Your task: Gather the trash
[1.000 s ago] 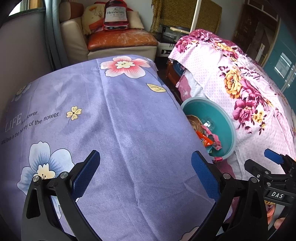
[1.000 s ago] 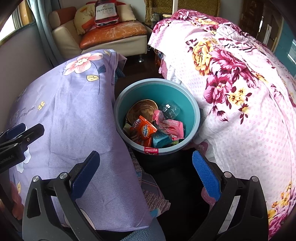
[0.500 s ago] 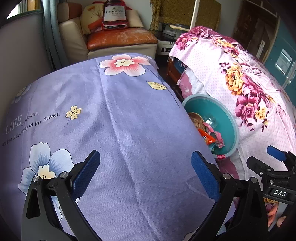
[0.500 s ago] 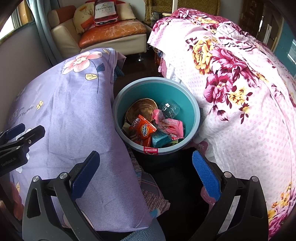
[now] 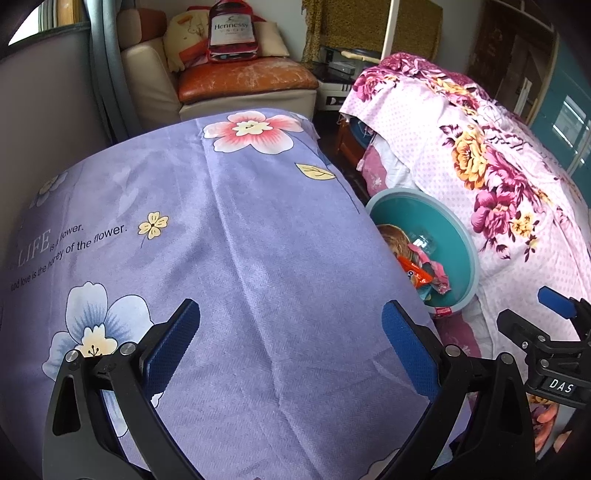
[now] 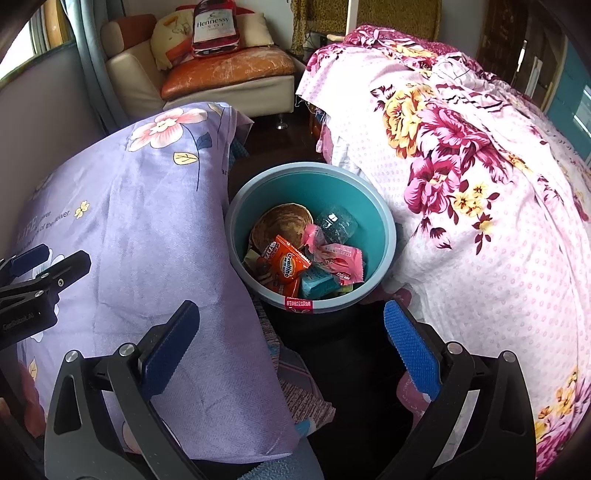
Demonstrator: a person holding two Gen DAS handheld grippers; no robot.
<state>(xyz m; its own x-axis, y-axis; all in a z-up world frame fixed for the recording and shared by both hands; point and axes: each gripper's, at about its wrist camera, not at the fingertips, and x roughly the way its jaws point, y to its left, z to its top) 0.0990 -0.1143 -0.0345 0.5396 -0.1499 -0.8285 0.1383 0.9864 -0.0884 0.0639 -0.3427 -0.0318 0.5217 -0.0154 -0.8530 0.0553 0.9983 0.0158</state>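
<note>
the left claw [image 5: 291,336] hangs over the purple sheet [image 5: 229,236], its black plastic arms spread wide, nothing between the ribbed blue pads [image 5: 171,345]. the right claw [image 6: 291,339] is spread just as wide and also empty, held above the dark gap between the two beds, pointing toward the bin [image 6: 384,236].

the bin is a round plastic tub, teal inside with a paler grey-blue rim, and a small red label [image 6: 298,303] stuck on the near edge. it stands on the dark floor, between the purple bed on its left and the pink bed on its right, its rim touching or nearly touching the purple sheet.

the trash lies inside the bin: a glossy orange snack wrapper [image 6: 284,264] on top near the left, a crinkled pink wrapper [image 6: 340,258] beside it, a small teal packet [image 6: 317,284] toward the near rim, a crushed clear plastic bottle [image 6: 336,223] at the back, and a round woven brown dish [image 6: 282,221] behind the orange wrapper.

purple sheet: smooth woven cloth, printed flowers and a line of text. pink sheet [image 6: 480,206]: dotted, with large magenta and yellow flowers, rumpled at the far end.

at the back, a cream chair with a worn orange cushion [image 5: 243,77] and a bottle-shaped pillow [image 5: 231,31] on it.
</note>
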